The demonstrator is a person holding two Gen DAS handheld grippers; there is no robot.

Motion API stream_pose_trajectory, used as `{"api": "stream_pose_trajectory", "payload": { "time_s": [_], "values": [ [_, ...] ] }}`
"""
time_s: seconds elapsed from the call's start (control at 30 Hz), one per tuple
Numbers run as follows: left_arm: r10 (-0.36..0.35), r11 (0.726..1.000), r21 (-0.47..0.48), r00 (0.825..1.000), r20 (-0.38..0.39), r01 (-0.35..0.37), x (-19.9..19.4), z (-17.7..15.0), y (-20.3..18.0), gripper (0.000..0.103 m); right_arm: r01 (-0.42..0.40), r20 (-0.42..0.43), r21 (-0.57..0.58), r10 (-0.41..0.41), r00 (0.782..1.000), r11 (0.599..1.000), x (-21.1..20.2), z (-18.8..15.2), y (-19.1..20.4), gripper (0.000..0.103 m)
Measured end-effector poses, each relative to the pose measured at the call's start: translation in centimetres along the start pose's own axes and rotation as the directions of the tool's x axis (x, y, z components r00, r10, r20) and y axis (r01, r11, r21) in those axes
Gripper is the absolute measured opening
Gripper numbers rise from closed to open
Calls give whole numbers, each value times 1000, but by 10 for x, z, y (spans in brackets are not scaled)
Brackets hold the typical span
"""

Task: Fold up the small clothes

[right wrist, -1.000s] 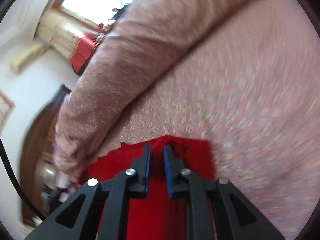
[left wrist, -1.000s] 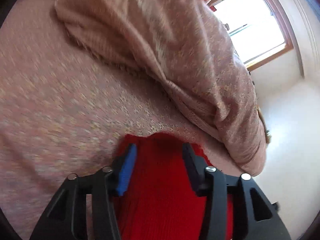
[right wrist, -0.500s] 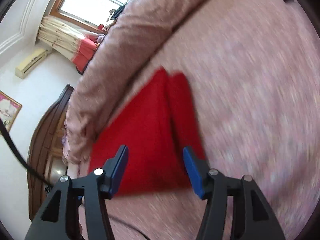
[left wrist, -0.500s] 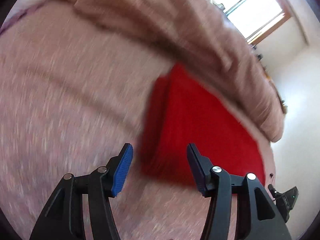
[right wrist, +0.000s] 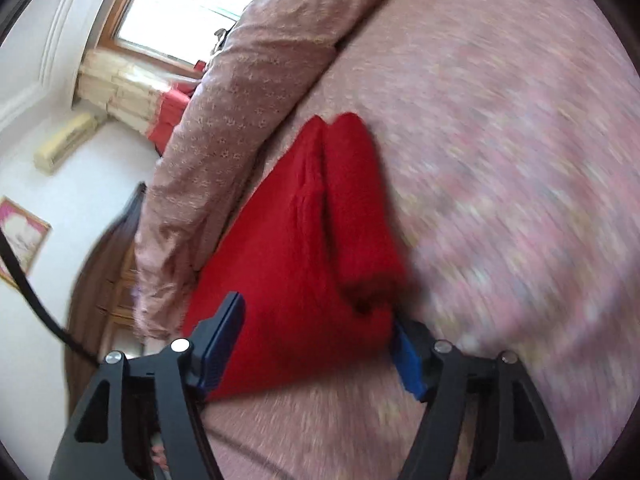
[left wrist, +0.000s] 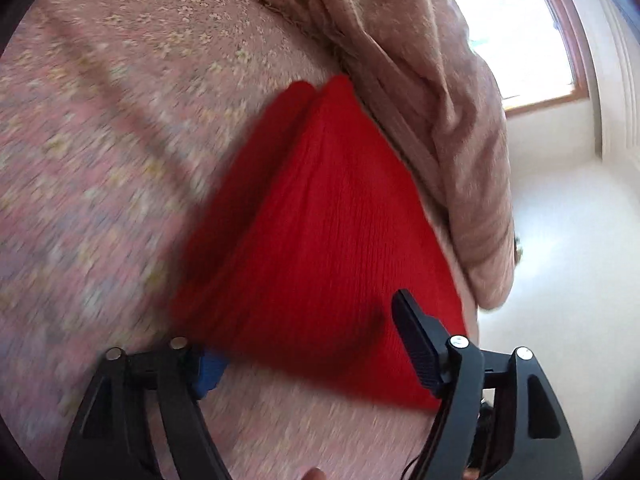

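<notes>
Now both grippers, left gripper (left wrist: 316, 344) and right gripper (right wrist: 320, 340), are holding their fingers wide apart around the red knit garment's (left wrist: 320, 220) near edge on the bed (left wrist: 100, 140); better to be pinching both corners evenly, I think.

Folded garment (left wrist: 316, 216) on bedspread (left wrist: 100, 140), beside heaped blanket (left wrist: 432, 92).

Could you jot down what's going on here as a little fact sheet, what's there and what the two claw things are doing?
garment: red knit garment, folded, lying flat
surface: pink floral bedspread
beside garment: bunched pinkish quilt, along its far edge
left gripper: open, fingers straddling the garment's near edge
right gripper: open, fingers either side of the near edge
background: window, wooden headboard
</notes>
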State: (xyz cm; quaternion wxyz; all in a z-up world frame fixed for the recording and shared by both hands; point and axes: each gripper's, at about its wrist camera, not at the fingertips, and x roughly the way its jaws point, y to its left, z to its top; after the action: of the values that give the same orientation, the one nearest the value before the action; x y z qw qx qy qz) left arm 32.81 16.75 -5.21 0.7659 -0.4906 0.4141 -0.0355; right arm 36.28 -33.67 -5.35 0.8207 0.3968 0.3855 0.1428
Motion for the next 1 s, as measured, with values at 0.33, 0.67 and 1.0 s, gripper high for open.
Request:
{"api": "stream_pose_trajectory", "payload": {
  "time_s": [0.33,0.67,1.0],
  "values": [
    [-67,987,-141,996,65,76,13,4,8,17,-54,-4,151,56,998,987,28,11,-8,25],
    [-65,998,17,998,24,64,-59,-62,-7,14,-104,-32,105,108,994,989,-39,-17,-7,22],
    [23,993,114,1000,-16,-21,-119,-187,28,17,-101,-22,146,105,994,984,-158,-125,-57,25]
  ]
}}
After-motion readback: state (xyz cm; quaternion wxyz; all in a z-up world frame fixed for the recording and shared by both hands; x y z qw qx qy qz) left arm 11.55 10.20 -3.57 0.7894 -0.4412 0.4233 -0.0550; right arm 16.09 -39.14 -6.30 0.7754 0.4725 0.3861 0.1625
